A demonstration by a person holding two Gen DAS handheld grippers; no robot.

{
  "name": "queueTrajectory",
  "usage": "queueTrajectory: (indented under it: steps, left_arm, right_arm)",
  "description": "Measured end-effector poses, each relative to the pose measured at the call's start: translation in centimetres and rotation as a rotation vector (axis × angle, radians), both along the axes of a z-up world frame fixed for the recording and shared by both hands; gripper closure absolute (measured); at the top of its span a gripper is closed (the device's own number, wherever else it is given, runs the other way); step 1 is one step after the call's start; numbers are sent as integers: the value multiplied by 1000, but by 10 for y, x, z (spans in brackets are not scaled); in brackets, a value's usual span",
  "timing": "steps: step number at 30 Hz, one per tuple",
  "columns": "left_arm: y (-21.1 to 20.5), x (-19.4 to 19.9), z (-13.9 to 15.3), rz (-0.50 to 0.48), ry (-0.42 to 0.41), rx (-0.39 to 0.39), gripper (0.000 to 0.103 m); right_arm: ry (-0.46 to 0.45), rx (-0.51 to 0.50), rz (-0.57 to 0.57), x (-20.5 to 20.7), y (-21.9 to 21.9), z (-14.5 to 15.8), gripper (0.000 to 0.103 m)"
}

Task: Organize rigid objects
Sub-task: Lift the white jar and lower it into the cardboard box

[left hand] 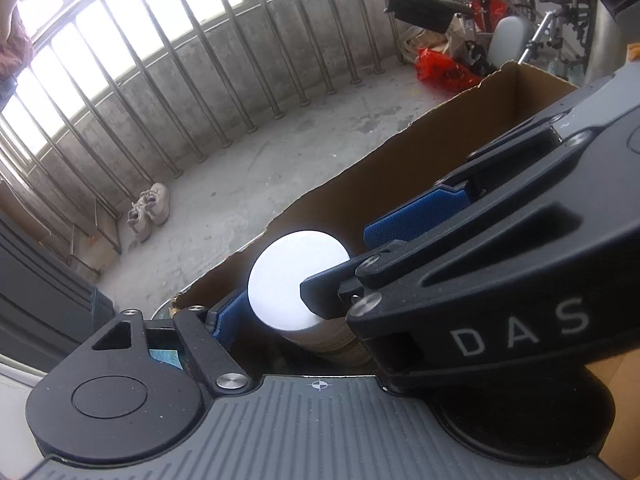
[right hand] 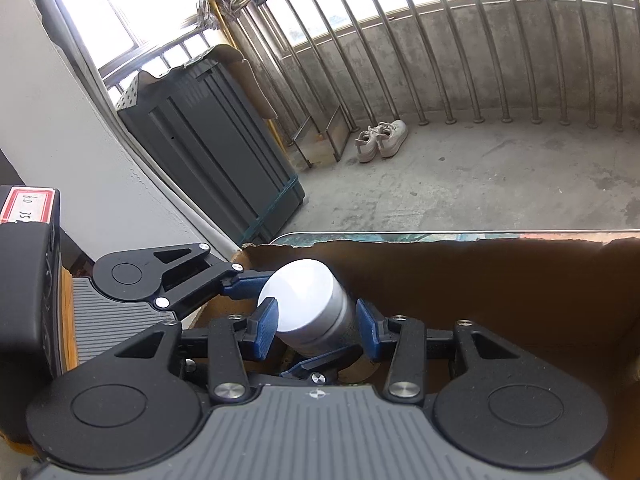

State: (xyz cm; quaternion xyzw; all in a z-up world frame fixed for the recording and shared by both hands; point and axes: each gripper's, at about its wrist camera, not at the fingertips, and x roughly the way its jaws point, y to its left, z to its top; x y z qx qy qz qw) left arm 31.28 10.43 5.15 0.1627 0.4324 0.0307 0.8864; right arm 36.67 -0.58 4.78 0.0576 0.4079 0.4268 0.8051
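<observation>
A white canister (right hand: pixel 304 308) with a flat round top (left hand: pixel 294 276) leans inside an open cardboard box (right hand: pixel 480 280). My right gripper (right hand: pixel 316 324) is shut on it, one blue pad against each side. In the left wrist view that gripper reaches in from the right, and its far blue pad (left hand: pixel 416 220) shows behind the canister. My left gripper (left hand: pixel 296 312) stands open around the same canister. Its left pad (left hand: pixel 228 316) sits just beside the canister wall; its other finger is hidden under the right gripper. From the right wrist view, the left gripper's fingers (right hand: pixel 244 285) straddle the canister from the left.
The box (left hand: pixel 400 160) rests on a metal-rimmed surface (right hand: pixel 400 235). On the concrete floor are a pair of pale shoes (right hand: pixel 382 140), a grey cabinet (right hand: pixel 208 148), a railing (left hand: pixel 200 80), red bags (left hand: pixel 444 70) and a wheelchair (left hand: pixel 520 32). A black labelled case (right hand: pixel 28 280) stands left.
</observation>
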Motion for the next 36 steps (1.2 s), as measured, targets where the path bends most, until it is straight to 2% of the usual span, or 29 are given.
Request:
queueTrajectory:
  steps: [3, 5, 6, 8, 10, 11, 14, 17, 23, 29, 33, 36]
  left_arm:
    - [-8, -9, -1, -48, 2, 84, 25]
    - [-13, -12, -4, -66, 20, 95, 27]
    - [-13, -12, -5, -69, 25, 89, 30]
    - [-14, -8, -7, -53, 26, 88, 44]
    - [-16, -5, -7, -49, 14, 106, 52]
    - [-15, -3, -6, -47, 13, 106, 53]
    - [-12, 1, -4, -28, 5, 85, 53]
    - [-13, 2, -4, -16, 4, 89, 53]
    - [-10, 0, -7, 20, 34, 160, 53]
    - [-8, -2, -8, 25, 33, 193, 52]
    - [-11, -3, -3, -1, -3, 160, 34]
    - [-16, 4, -1, -15, -34, 146, 31]
  right_arm:
    - [-25, -21, 0, -4, 3, 4, 57]
    - [-39, -27, -8, -6, 5, 7, 57]
    - [-39, -29, -4, -6, 6, 7, 57]
    - [-48, -41, -2, -7, 7, 9, 57]
    - [-56, -55, -27, -6, 4, 8, 57]
    - [-48, -45, -32, -4, 2, 7, 57]
    - [-5, -16, -44, 0, -6, 4, 57]
    - [-19, -26, -51, -1, -9, 5, 57]
    - [5, -28, -50, -3, -10, 1, 57]
    - [24, -11, -44, -6, -7, -4, 57]
    - [27, -2, -40, -8, -8, -3, 57]
    - [19, -5, -49, -9, -10, -1, 57]
